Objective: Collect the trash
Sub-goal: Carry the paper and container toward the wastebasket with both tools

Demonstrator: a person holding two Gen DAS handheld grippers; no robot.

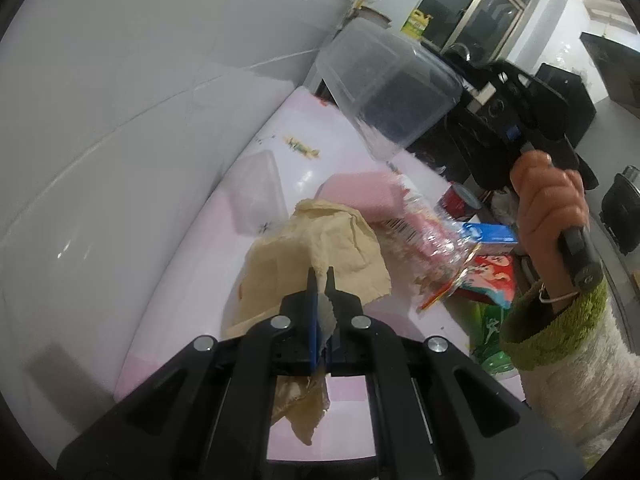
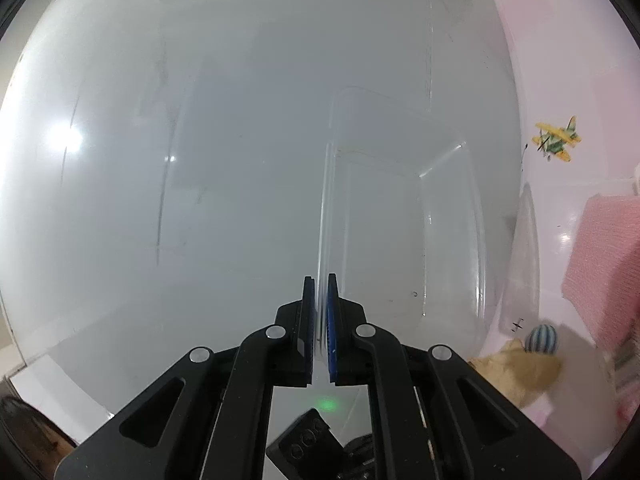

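Observation:
My left gripper [image 1: 320, 276] is shut on a crumpled beige paper napkin [image 1: 316, 236], which hangs above the pink table [image 1: 188, 292]. The napkin also shows in the right wrist view [image 2: 520, 368], low at the right. My right gripper [image 2: 319, 280] is shut on the thin wall of a clear plastic container [image 2: 400, 200]. In the left wrist view that container [image 1: 388, 80] is tilted in the air above the table's far end. A hand [image 1: 552, 208] holds the right gripper [image 1: 472, 96] beside it. A clear wrapper with a barcode [image 1: 424, 240] lies next to the napkin.
A pink block [image 1: 360, 192], a clear lid [image 1: 260, 196], a blue box [image 1: 492, 236], a red printed packet [image 1: 492, 276] and a green bag [image 1: 488, 336] lie on the table. A white wall [image 1: 120, 100] runs along the left. Dark appliances [image 1: 560, 92] stand behind.

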